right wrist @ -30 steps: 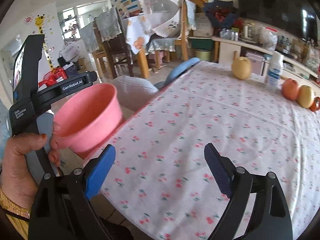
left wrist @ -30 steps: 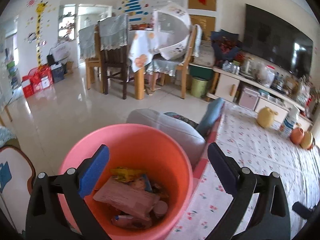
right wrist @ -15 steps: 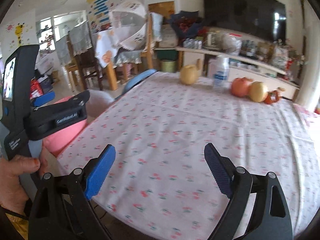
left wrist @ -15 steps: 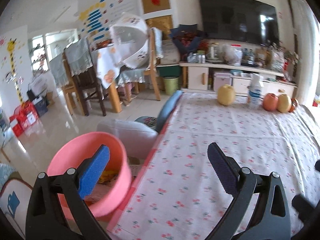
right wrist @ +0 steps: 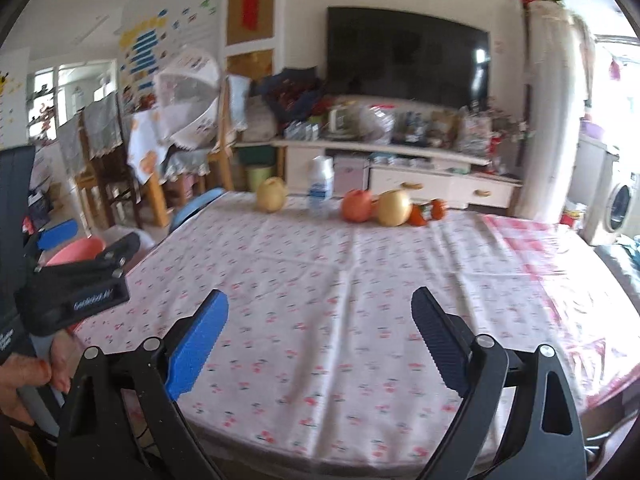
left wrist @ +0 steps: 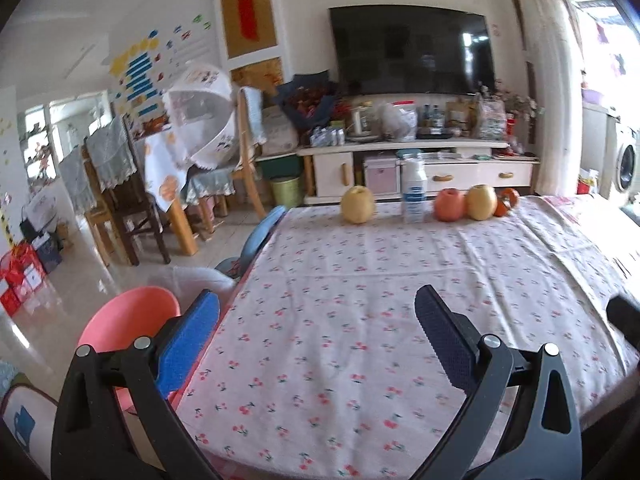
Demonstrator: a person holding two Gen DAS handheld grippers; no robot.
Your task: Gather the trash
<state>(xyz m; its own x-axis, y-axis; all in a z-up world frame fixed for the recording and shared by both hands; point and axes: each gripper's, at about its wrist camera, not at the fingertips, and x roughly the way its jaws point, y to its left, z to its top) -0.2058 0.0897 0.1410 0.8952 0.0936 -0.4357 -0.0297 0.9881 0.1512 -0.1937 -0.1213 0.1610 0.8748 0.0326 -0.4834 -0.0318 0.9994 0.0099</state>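
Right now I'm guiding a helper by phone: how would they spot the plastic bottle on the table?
Find the big table with the cherry-print cloth and look along its far edge, toward the TV. There, in a row of round fruit, stands the white plastic bottle with a blue label, between a yellow pear and a red apple. It's the only tall, upright item.
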